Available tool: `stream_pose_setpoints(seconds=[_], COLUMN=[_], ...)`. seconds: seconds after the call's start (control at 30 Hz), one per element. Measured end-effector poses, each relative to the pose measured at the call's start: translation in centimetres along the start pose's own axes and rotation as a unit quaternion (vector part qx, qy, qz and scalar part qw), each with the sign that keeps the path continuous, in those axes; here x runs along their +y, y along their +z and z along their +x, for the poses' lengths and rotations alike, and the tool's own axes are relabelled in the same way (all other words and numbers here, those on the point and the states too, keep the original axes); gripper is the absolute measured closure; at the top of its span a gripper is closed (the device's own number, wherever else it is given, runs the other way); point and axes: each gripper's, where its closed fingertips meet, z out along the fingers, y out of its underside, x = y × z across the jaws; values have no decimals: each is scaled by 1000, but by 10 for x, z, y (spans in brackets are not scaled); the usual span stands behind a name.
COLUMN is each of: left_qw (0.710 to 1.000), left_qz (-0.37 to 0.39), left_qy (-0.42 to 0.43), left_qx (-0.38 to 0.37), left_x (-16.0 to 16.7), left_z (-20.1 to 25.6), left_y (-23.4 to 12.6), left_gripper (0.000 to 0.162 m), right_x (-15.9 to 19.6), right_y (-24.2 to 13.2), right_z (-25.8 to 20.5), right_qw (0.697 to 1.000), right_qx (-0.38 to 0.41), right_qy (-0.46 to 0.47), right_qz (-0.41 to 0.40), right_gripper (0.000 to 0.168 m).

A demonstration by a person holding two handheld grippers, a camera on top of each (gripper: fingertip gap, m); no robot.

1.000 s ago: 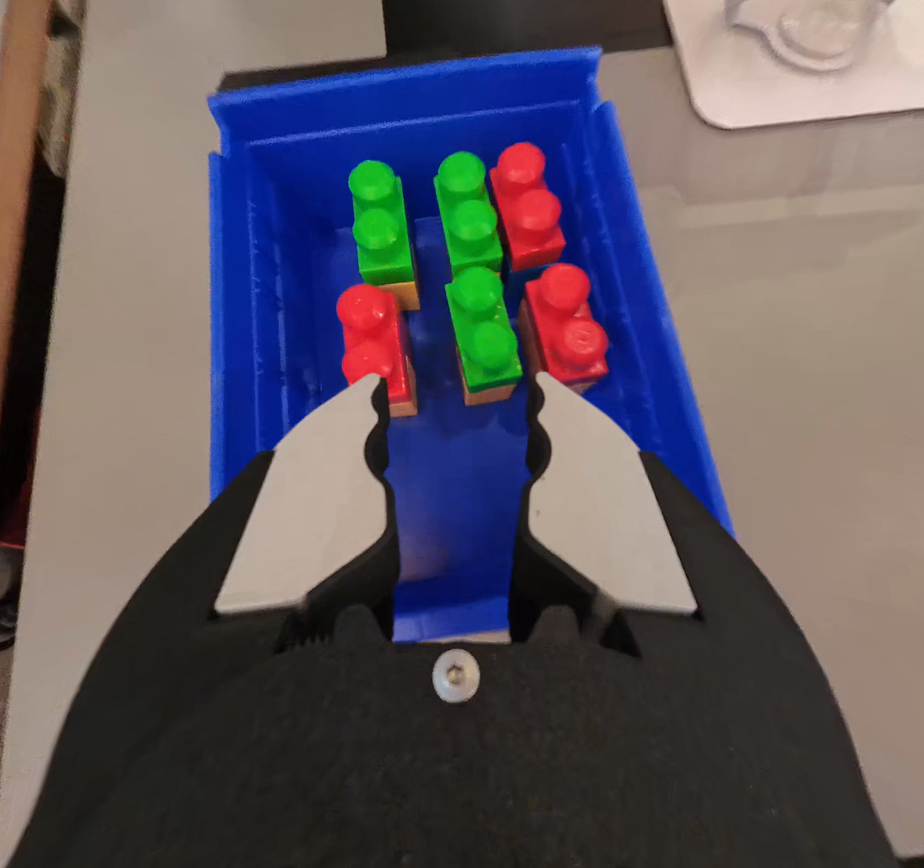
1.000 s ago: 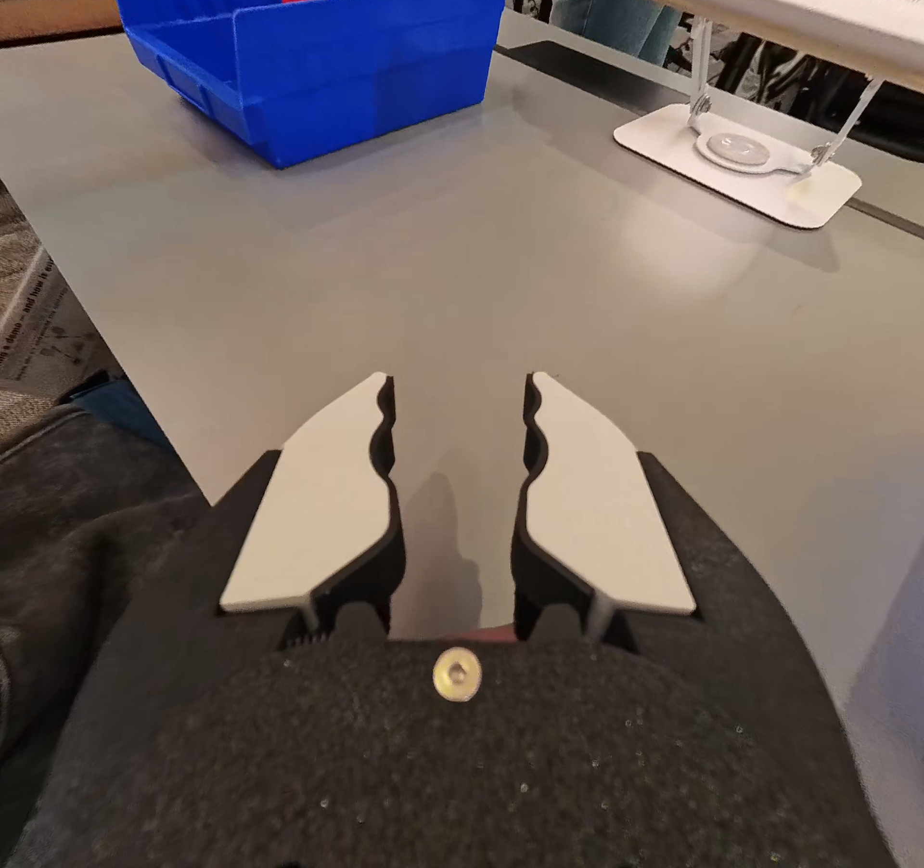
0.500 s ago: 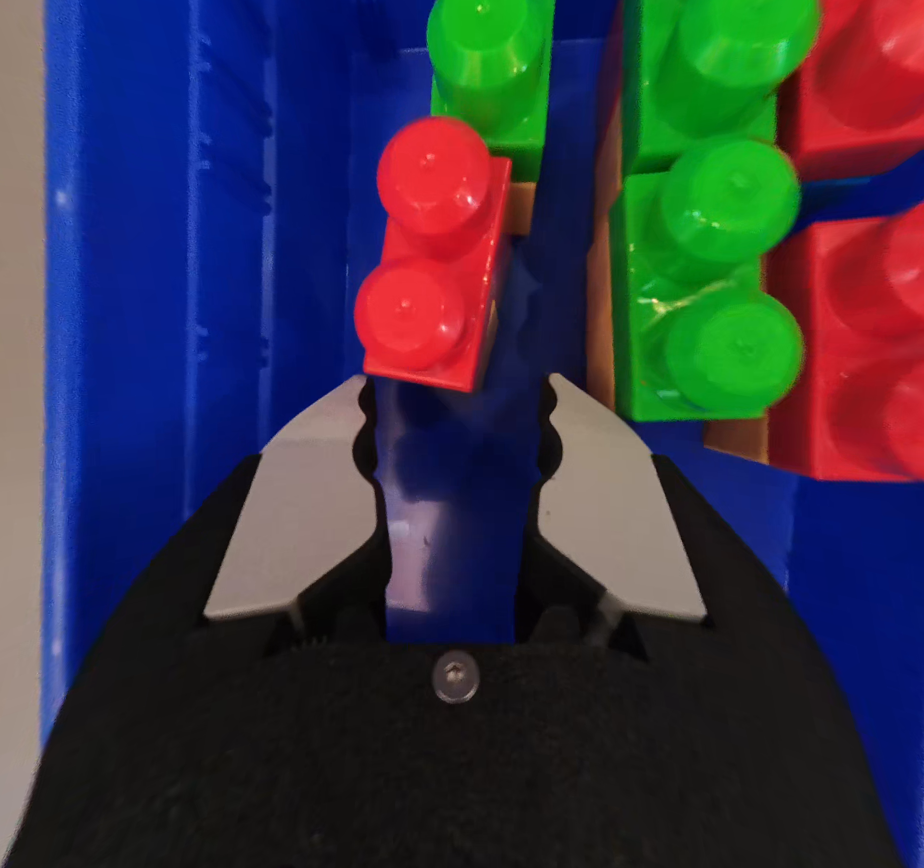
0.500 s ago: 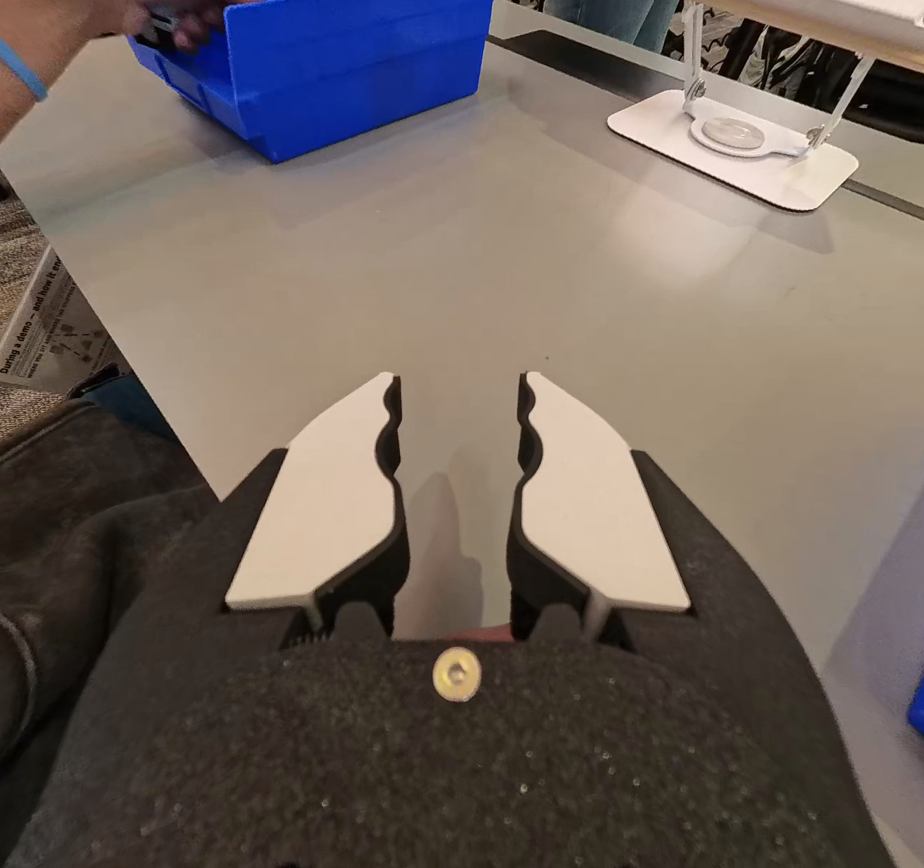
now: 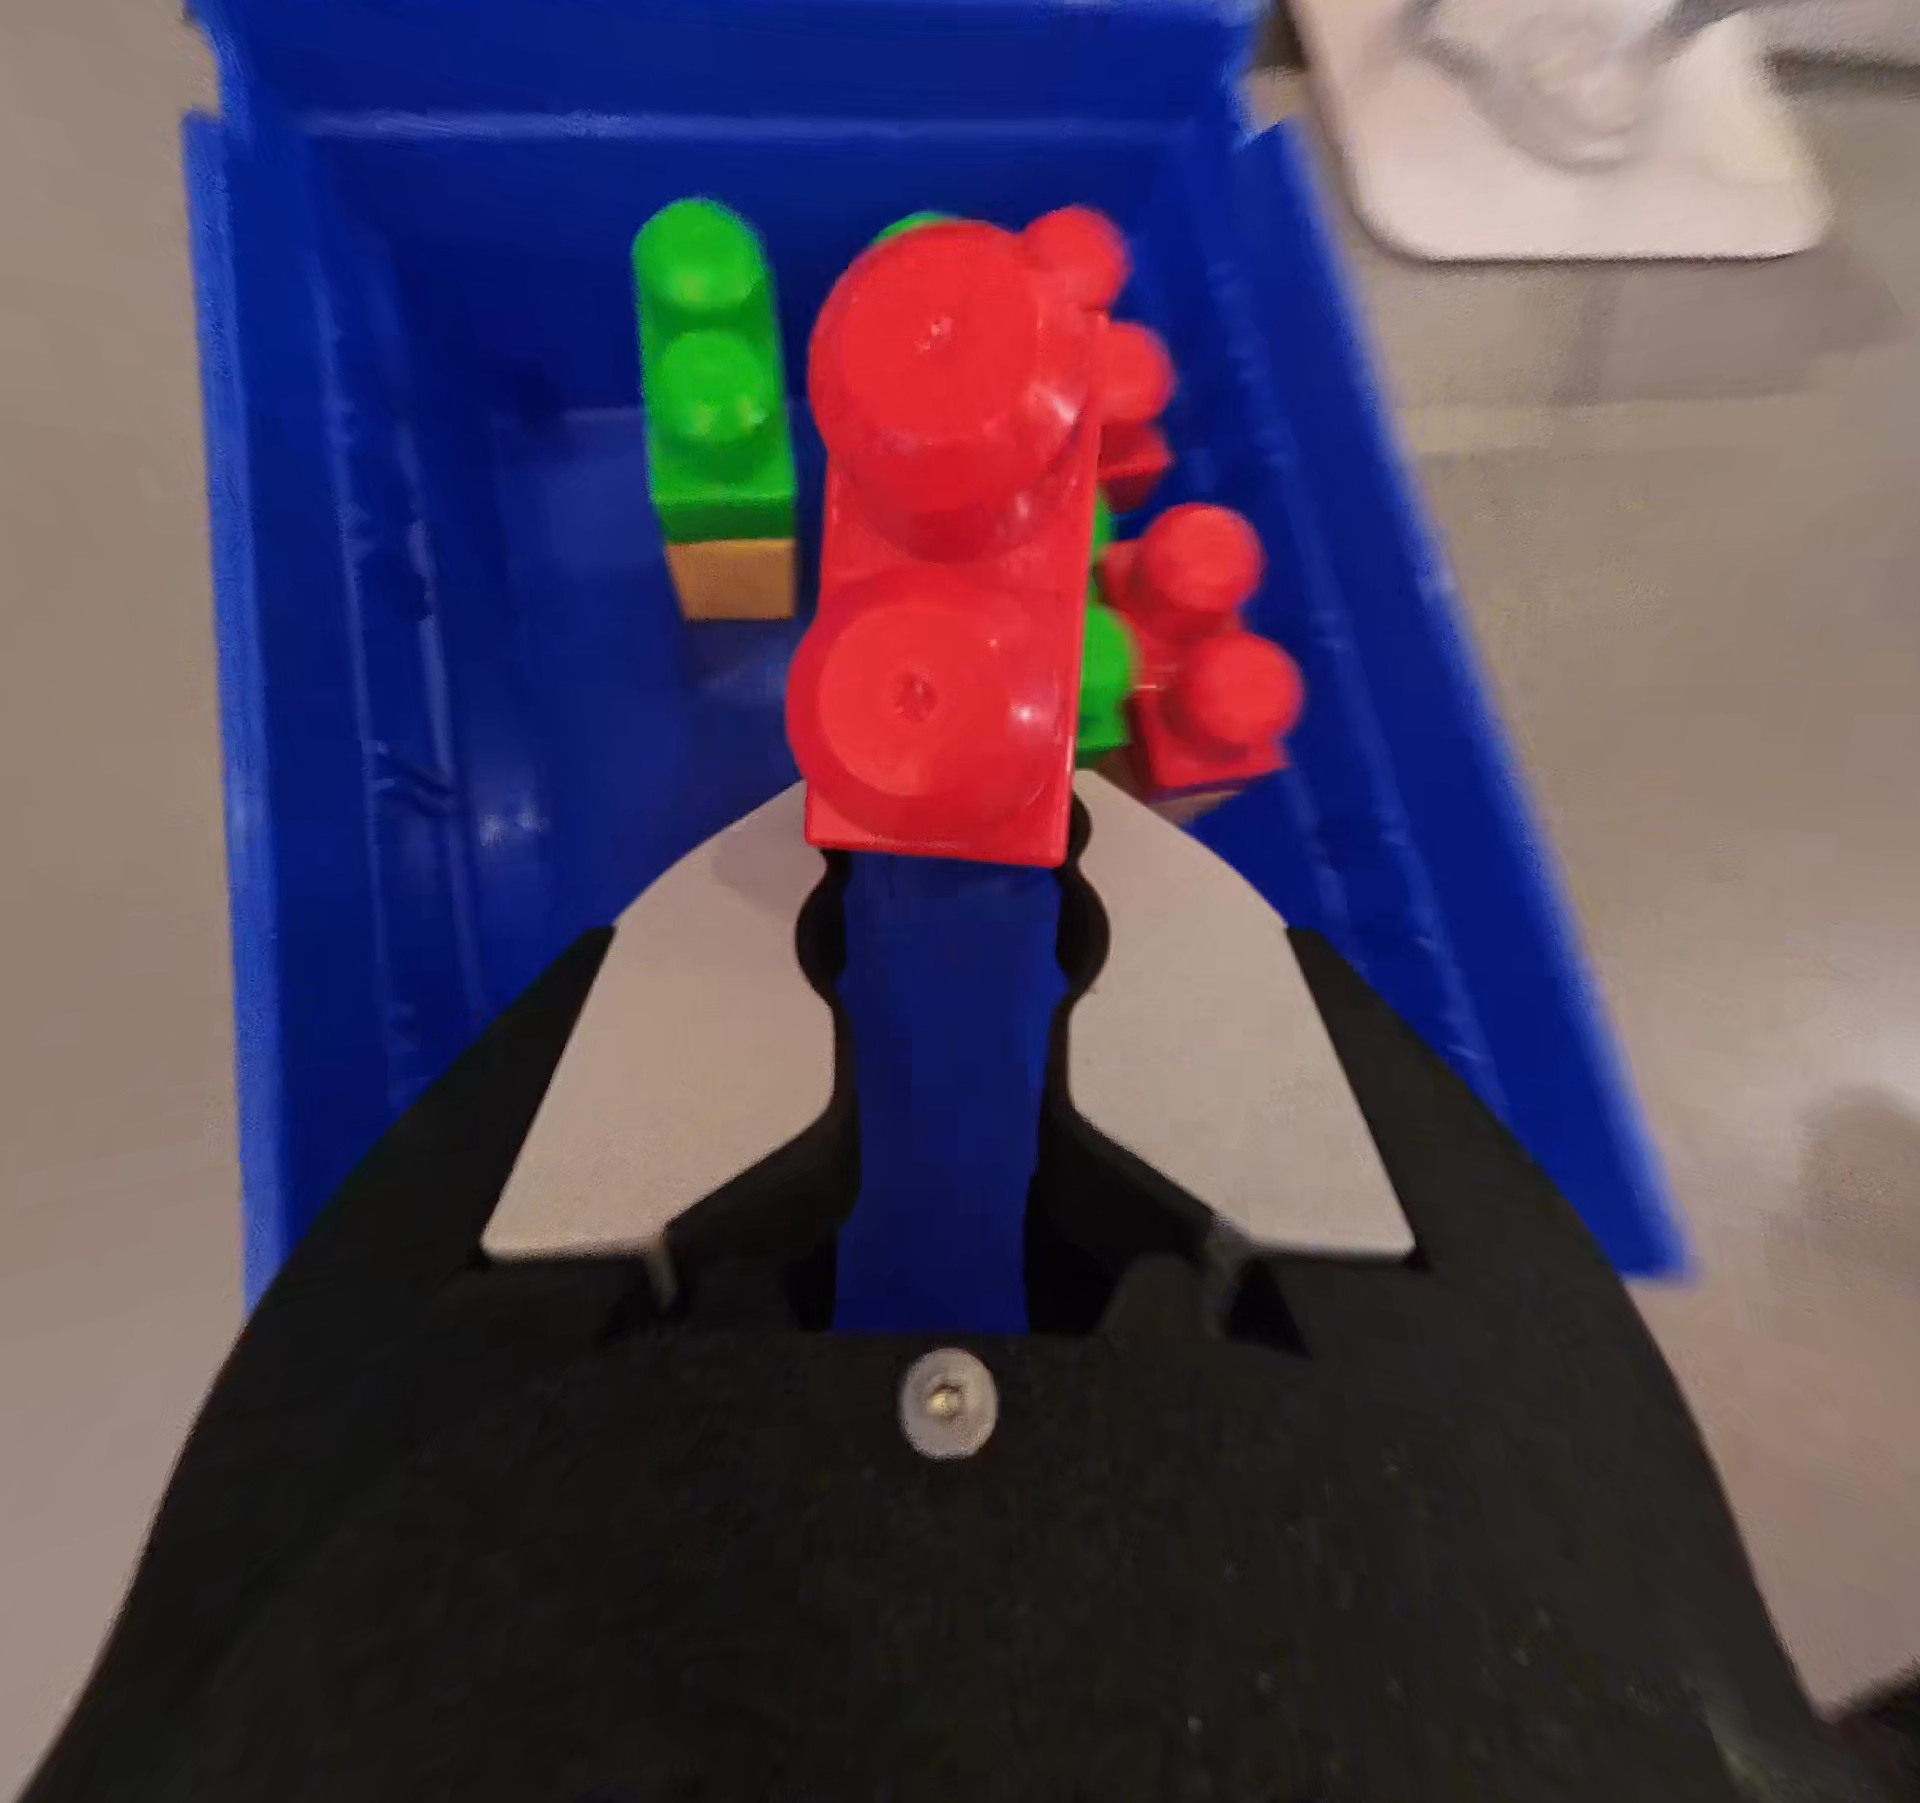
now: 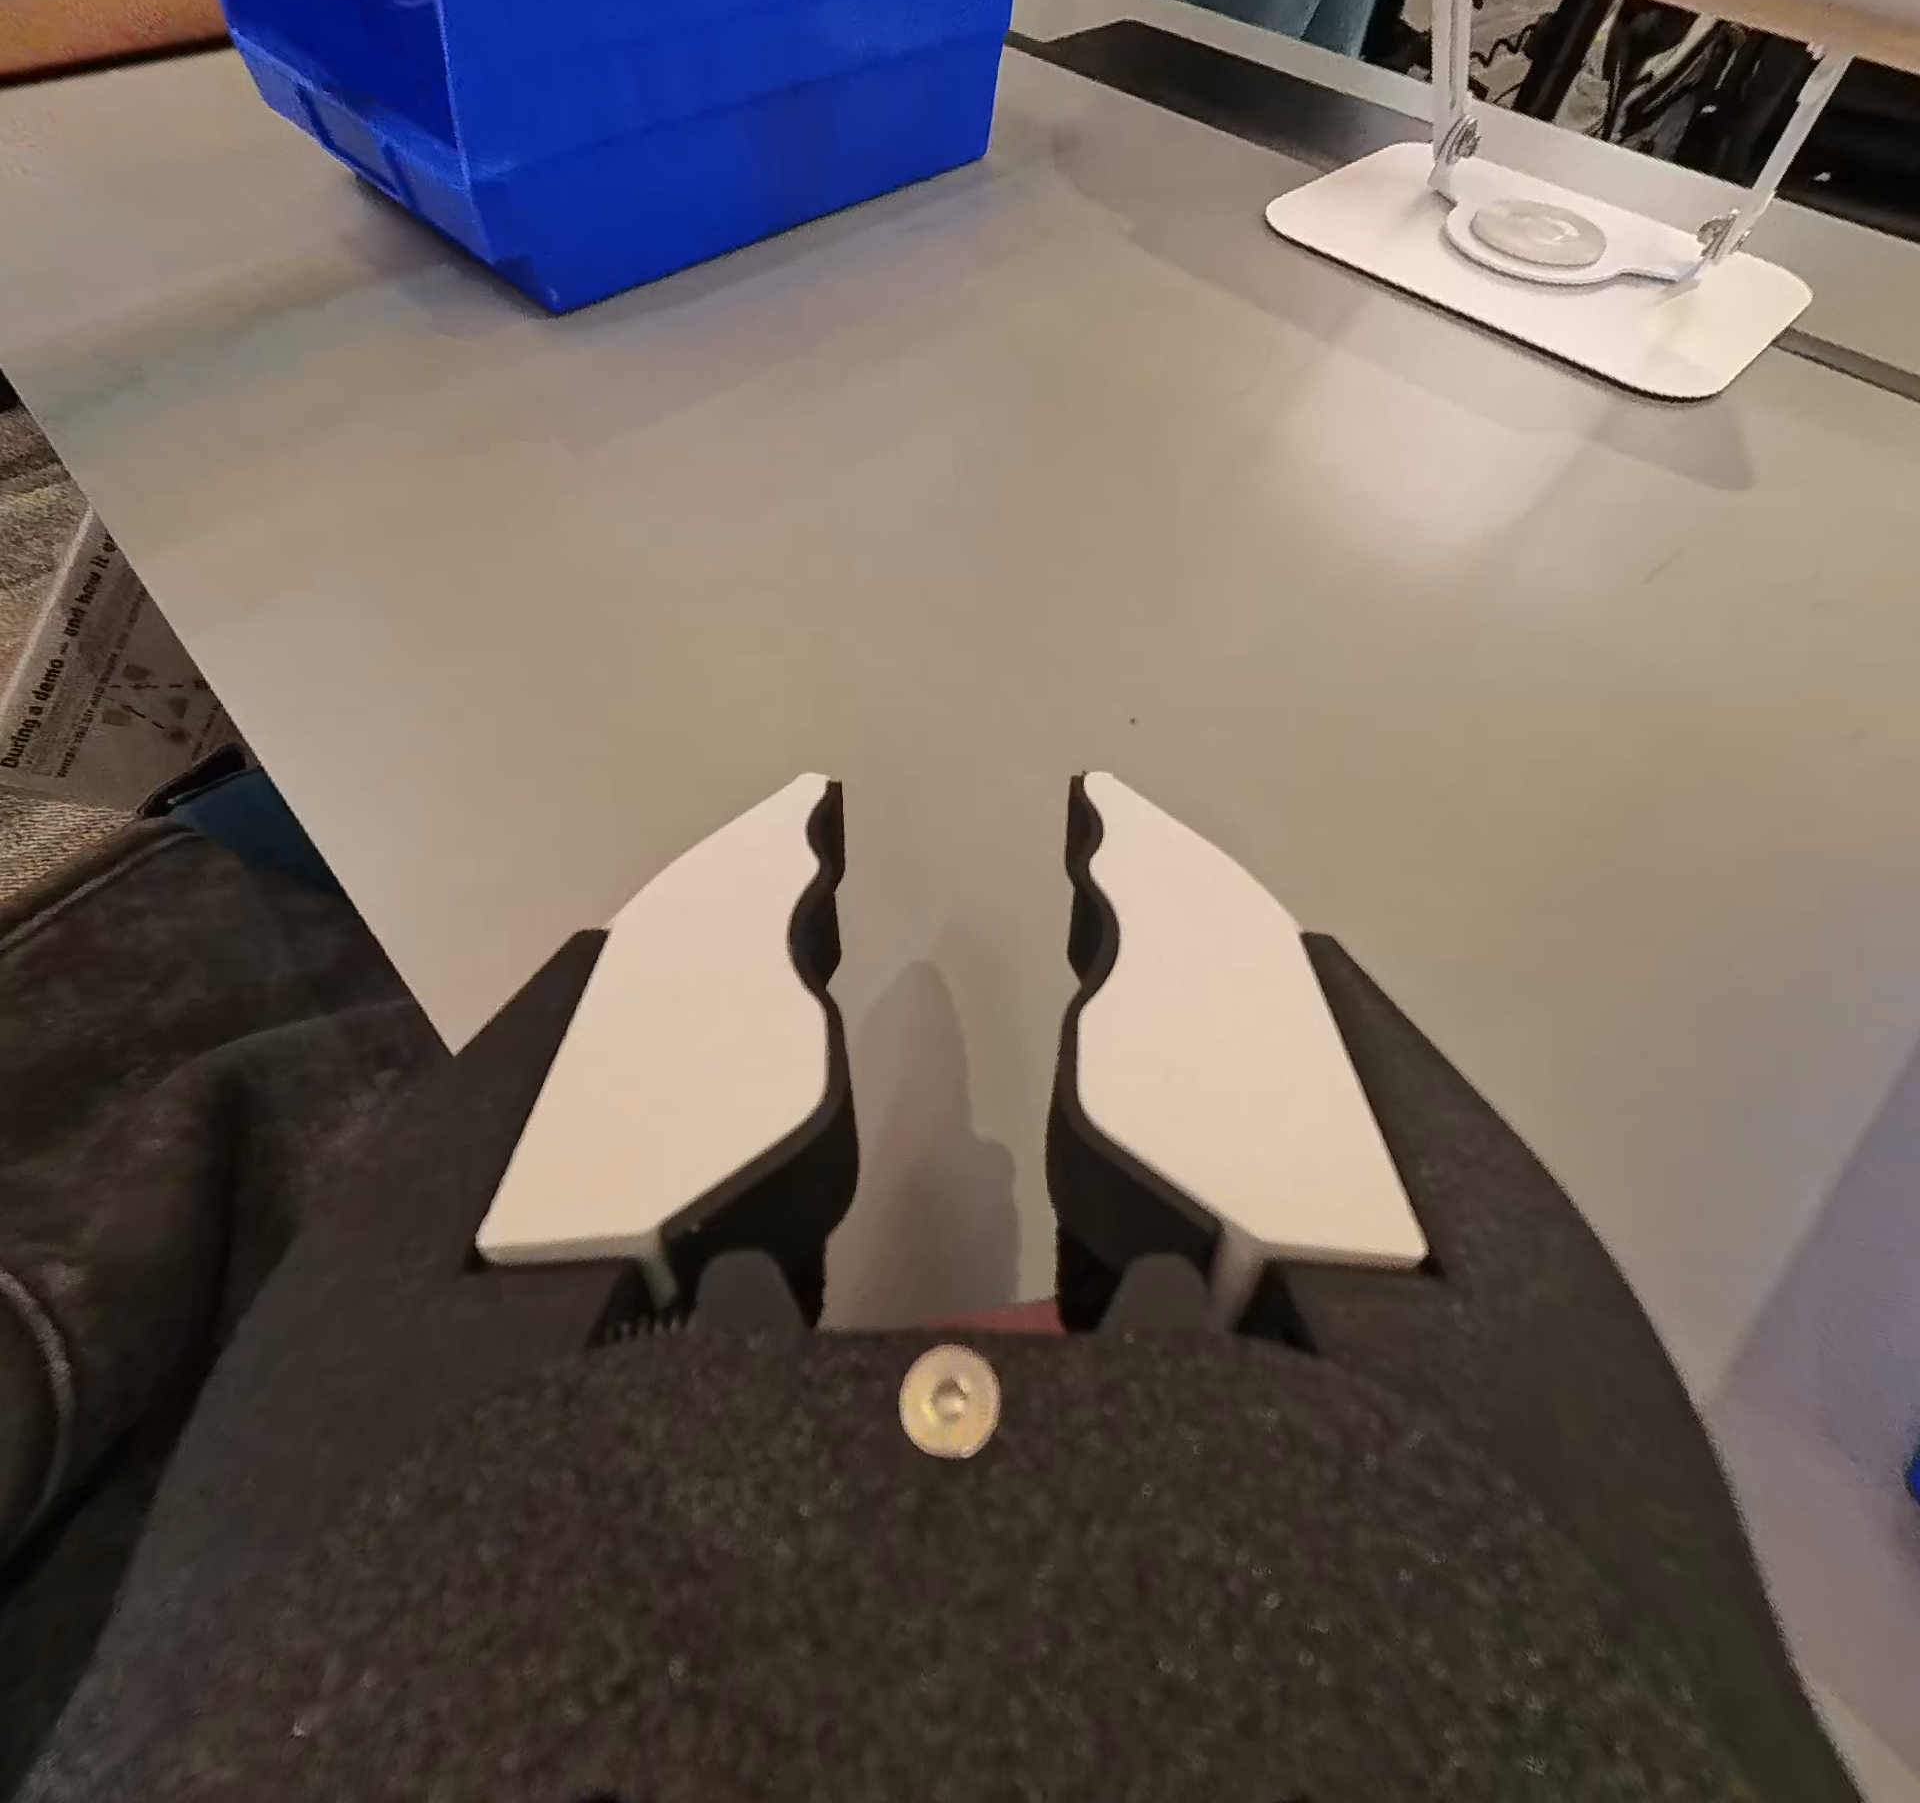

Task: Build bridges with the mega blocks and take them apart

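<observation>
Red two-stud block (image 5: pixel 940 600) clamped at near end between left gripper (image 5: pixel 943 844) jaws, raised above blue bin (image 5: pixel 312 610); green block (image 5: pixel 717 403) and other red, green blocks inside bin. Right gripper (image 6: pixel 956 797) jaws parted, empty, over grey counter (image 6: pixel 1039 527); white stand (image 6: pixel 1538 267) far right

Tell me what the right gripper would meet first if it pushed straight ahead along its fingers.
Most likely the bare grey table. The right gripper is open and empty, angled slightly down over it. The blue bin sits off to the left of that line and the white stand to the right; depth is hard to judge.
</observation>
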Motion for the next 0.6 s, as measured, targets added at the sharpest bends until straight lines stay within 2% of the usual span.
stream_pose_setpoints(seconds=[0.17, 0.23, 0.3, 0.4, 0.53, 0.6], left_qw=[990, 971, 936, 883, 848, 837], left_qz=[73, 80, 63, 20, -22, -32], left_qy=[64, 71, 80, 80, 103, 111], left_qx=[106, 213, 338, 462, 519, 536], left_x=[-25, -22, -5, 25, 56, 65], left_z=[55, 99, 150, 209, 256, 274], left_y=[-68, -86, -97, -99, -85, -81], left_gripper=[125, 125, 125, 125, 125, 125], right_x=[0, -7, -25, -67, -117, -133], right_y=[5, 8, 10, 14, 30, 49], right_z=[-3, -8, -12, -21, -41, -41], right_qw=[1000, 999, 995, 980, 945, 937], right_qx=[-15, -41, -84, -175, -301, -314], right_qy=[8, 18, 38, 75, 116, 137], right_qz=[-1, 8, 28, 62, 53, 64], right_gripper=[127, 127, 124, 121, 107, 107])
